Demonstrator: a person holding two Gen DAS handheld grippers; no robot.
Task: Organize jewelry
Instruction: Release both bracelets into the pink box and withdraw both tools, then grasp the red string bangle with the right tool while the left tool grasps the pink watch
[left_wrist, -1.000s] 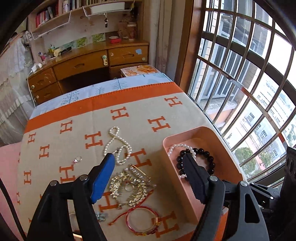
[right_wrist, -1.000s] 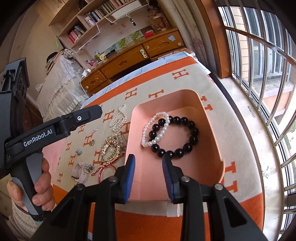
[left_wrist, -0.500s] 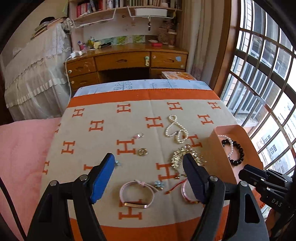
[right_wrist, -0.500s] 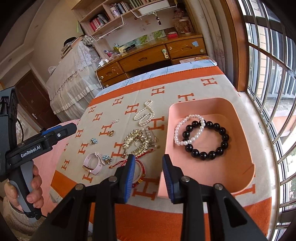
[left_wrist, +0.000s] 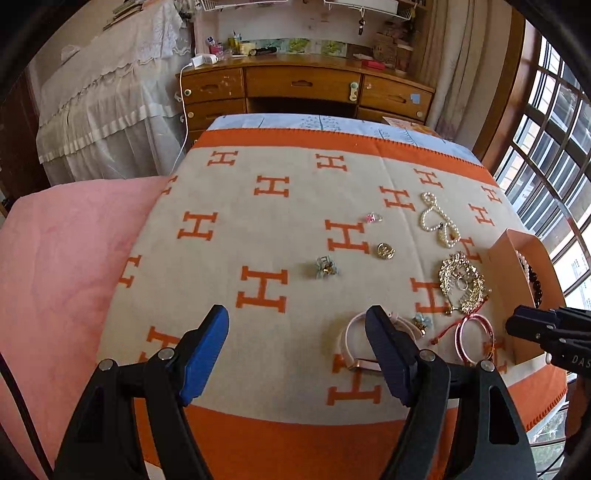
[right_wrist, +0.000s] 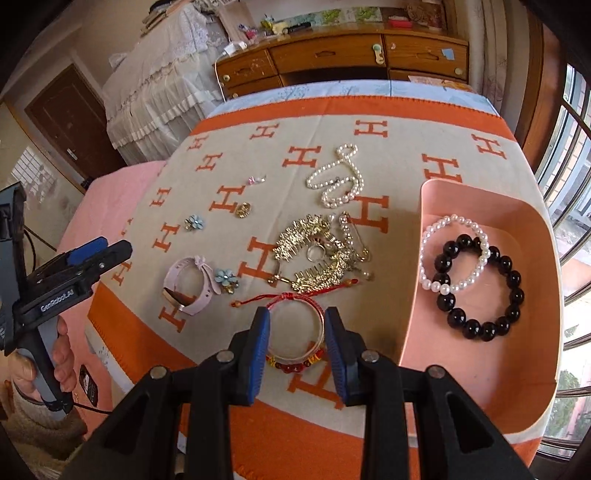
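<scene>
A pink tray (right_wrist: 532, 387) on the right holds a white pearl bracelet (right_wrist: 430, 236) and a black bead bracelet (right_wrist: 513, 291). Loose on the blanket lie a red string bracelet (right_wrist: 295, 301), a gold comb (right_wrist: 314, 251), a pearl necklace (right_wrist: 340, 181), a pink strap bracelet (right_wrist: 184, 284) and small flower clips (right_wrist: 225, 278). My right gripper (right_wrist: 295, 328) is open, its pads either side of the red bracelet, just above it. My left gripper (left_wrist: 297, 332) is open and empty over the blanket's near left part; its right finger covers part of the pink strap bracelet (left_wrist: 351, 332).
The orange-and-beige H-pattern blanket (left_wrist: 266, 229) covers the table. A gold charm (left_wrist: 385, 251), a small pink ring (left_wrist: 373, 218) and a flower clip (left_wrist: 325, 267) lie mid-blanket. A wooden desk (left_wrist: 303, 88) stands behind; barred windows (left_wrist: 554, 147) on the right; pink bedding (left_wrist: 66, 258) on the left.
Both grippers have swung left. My right gripper left the tray, opened wider and came down around the red bracelet. My left gripper moved off the gold comb toward the blanket's left part.
</scene>
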